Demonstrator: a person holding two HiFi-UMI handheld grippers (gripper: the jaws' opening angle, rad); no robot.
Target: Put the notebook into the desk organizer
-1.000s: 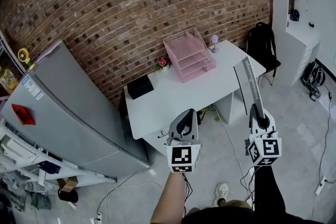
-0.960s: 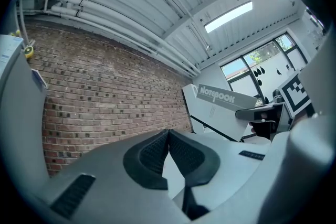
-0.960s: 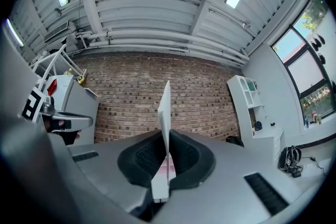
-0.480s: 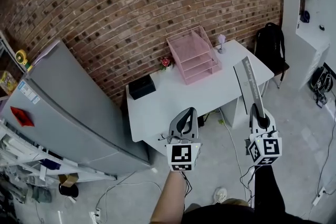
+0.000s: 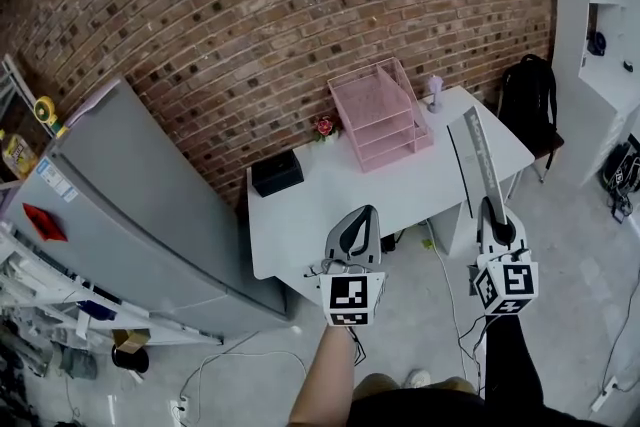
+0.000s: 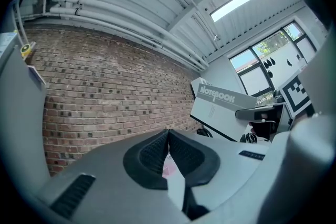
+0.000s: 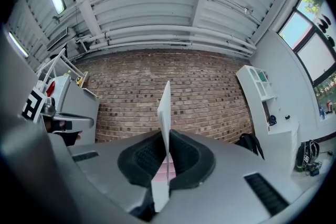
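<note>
As we close in on the desk (image 5: 320,205), our right gripper (image 5: 488,213) is clamped on the notebook (image 5: 478,160), upright on edge in the air; our left gripper (image 5: 362,217) is closed on nothing. The pink desk organizer (image 5: 385,115) sits at the desk's far edge by the wall (image 5: 250,15). We'd tip the notebook flat, level with a tray (image 5: 375,95), before sliding it in. Since a second ago, desk and organizer have drifted right in the head view; both grippers look unchanged.
</note>
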